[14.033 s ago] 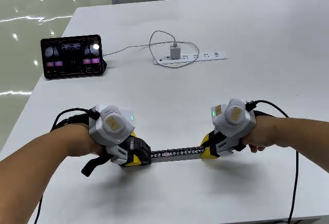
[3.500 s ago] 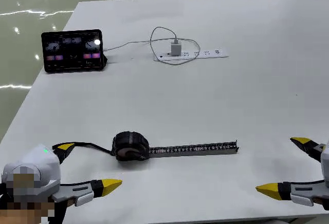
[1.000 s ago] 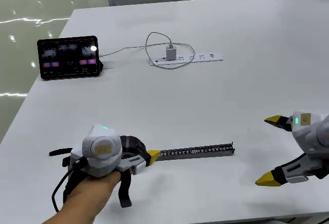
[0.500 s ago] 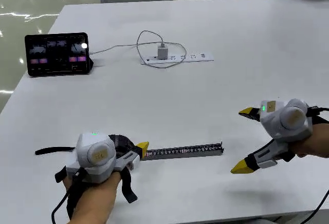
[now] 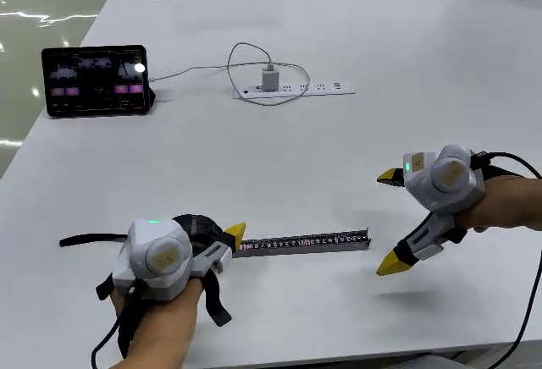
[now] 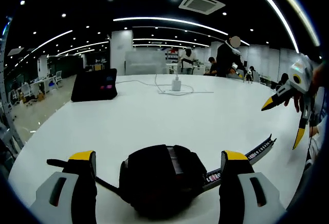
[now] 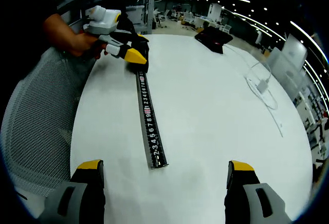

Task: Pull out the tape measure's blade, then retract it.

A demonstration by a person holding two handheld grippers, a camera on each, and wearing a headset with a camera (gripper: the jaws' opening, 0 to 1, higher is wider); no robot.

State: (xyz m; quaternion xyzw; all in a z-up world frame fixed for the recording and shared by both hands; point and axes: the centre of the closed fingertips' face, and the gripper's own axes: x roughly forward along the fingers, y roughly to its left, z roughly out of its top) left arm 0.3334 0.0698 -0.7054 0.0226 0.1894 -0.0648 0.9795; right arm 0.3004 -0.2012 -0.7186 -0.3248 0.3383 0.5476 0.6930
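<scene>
Between the spread, unclamped jaws of the left gripper point(image 6: 158, 156): tape measure case point(image 6: 162, 180), touching neither jaw. Running ahead from the case across the table point(image 7: 205, 106): blade point(image 7: 148, 116), drawn out and lying flat. At its free end, just short of the equally parted jaws of the right gripper point(image 7: 164, 165): nothing held. Judged step: pull-out done, retraction pending. Next calls for closing on case and blade end, then feeding back slowly.
</scene>
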